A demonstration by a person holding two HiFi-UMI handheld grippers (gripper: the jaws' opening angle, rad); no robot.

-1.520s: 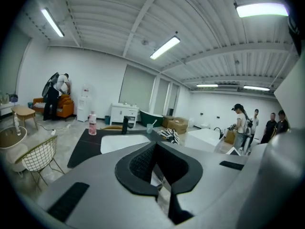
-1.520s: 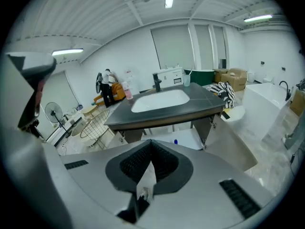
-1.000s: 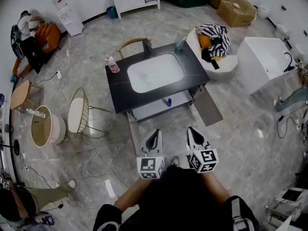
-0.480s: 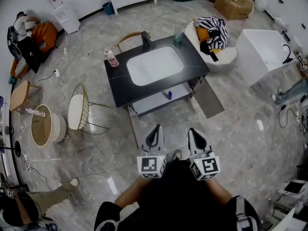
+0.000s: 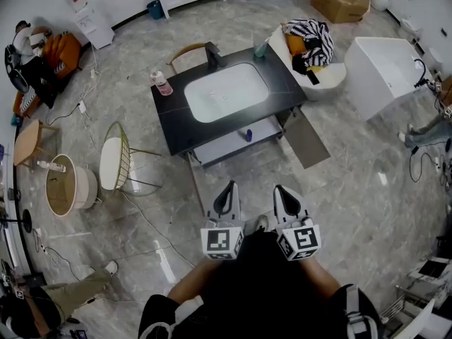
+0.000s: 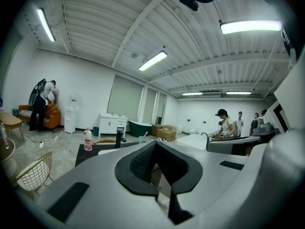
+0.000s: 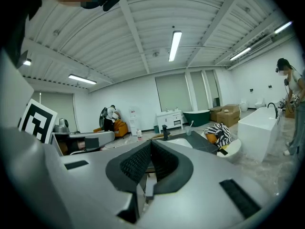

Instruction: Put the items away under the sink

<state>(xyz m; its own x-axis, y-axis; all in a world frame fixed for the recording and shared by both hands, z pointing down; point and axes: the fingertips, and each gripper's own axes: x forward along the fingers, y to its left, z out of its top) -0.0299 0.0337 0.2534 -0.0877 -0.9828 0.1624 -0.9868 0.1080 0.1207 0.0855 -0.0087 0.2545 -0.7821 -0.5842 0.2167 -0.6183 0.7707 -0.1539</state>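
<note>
1. While both grippers hover low in front of the person, well apart from the vanity, the left gripper [image 5: 226, 192] has its jaws pressed together with nothing between them.
2. The right gripper [image 5: 283, 192], just beside it, is likewise closed and empty.
3. A pink bottle [image 5: 162, 83] stands upright on the black counter [image 5: 173, 129], at the left of the sink [image 5: 226, 92].
4. A cup [image 5: 261, 48] stands at the counter's far right corner, to the right of the faucet [image 5: 214, 54].
5. A small blue thing [image 5: 247, 134] sits on the pale shelf [image 5: 219, 150] that shows below the counter's front edge.
</note>
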